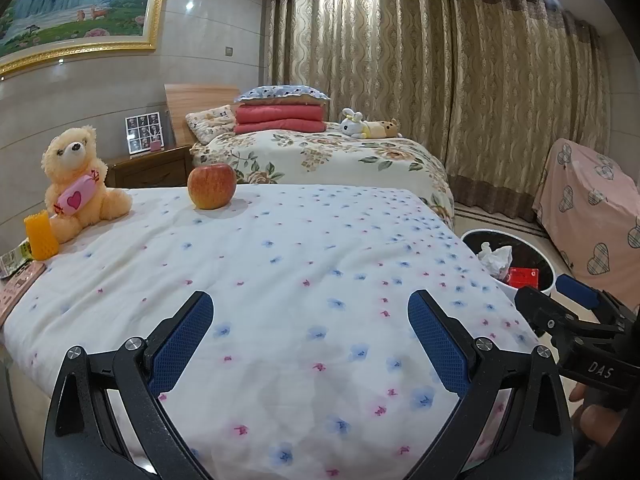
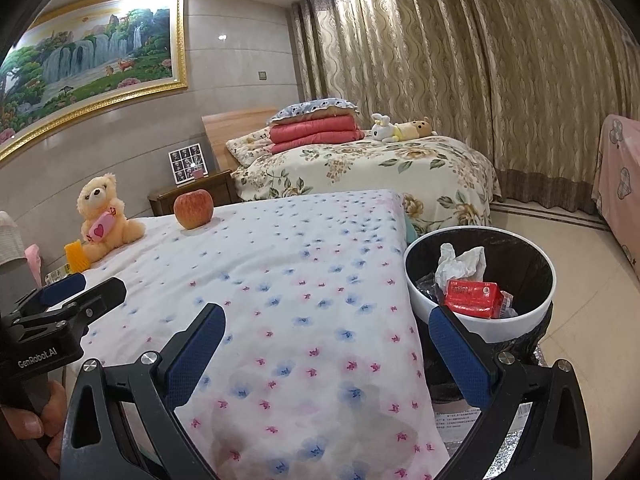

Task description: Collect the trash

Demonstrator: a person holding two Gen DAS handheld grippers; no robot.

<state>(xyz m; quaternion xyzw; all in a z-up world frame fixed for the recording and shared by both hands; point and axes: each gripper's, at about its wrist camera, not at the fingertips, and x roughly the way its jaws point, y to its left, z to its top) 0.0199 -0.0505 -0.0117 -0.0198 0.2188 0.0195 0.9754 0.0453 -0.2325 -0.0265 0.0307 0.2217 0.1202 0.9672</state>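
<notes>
A white trash bin (image 2: 476, 322) with a black liner stands on the floor at the bed's right side; inside lie crumpled white tissue (image 2: 460, 262) and a red packet (image 2: 474, 298). The bin (image 1: 550, 272) also shows at the right of the left wrist view. My left gripper (image 1: 310, 316) hovers open over the flowered sheet (image 1: 280, 280), nothing between its fingers. My right gripper (image 2: 326, 330) is open too, spanning the bed's edge with its right finger (image 2: 456, 344) in front of the bin. Each gripper appears in the other's view: the right gripper (image 1: 568, 308), the left gripper (image 2: 76, 296).
On the bed's far left sit a teddy bear (image 1: 76, 184), an orange object (image 1: 40, 236), a red apple (image 1: 212, 186) and some packets (image 1: 14, 260) at the edge. A second bed (image 1: 320, 156), nightstand (image 1: 152, 168), curtains and a pink-covered piece of furniture (image 1: 592, 208) lie beyond.
</notes>
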